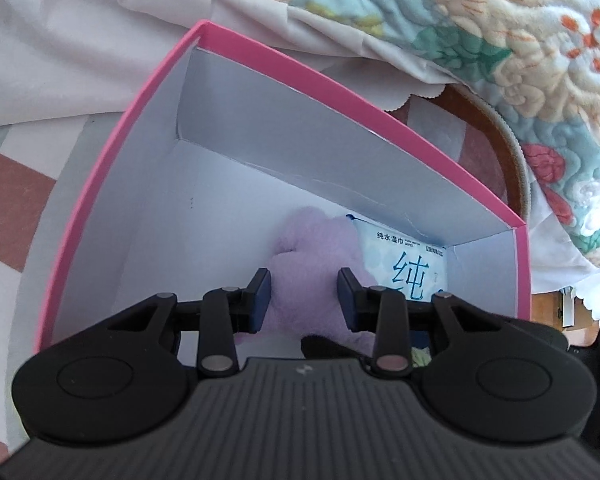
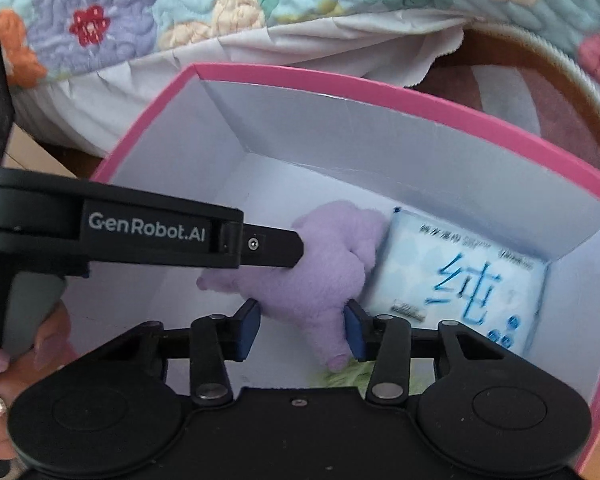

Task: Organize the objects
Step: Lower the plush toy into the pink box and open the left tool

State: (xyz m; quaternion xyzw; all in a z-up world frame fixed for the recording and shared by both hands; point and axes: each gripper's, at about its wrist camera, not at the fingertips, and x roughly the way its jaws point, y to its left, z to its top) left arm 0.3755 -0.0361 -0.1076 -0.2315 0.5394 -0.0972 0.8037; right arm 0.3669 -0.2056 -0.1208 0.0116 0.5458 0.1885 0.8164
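A fuzzy lilac plush toy (image 2: 332, 264) lay on the smooth white floor of a pink-rimmed cardboard box (image 1: 364, 96), touching a glossy rectangular wipes packet (image 2: 464, 280). The left gripper (image 1: 304, 294) clenched the plush. The right gripper (image 2: 302, 322) straddled it, pads touching its fur.

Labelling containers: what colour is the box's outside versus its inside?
The box is pink outside and along the rim, with white inside walls; clearest in the right wrist view.
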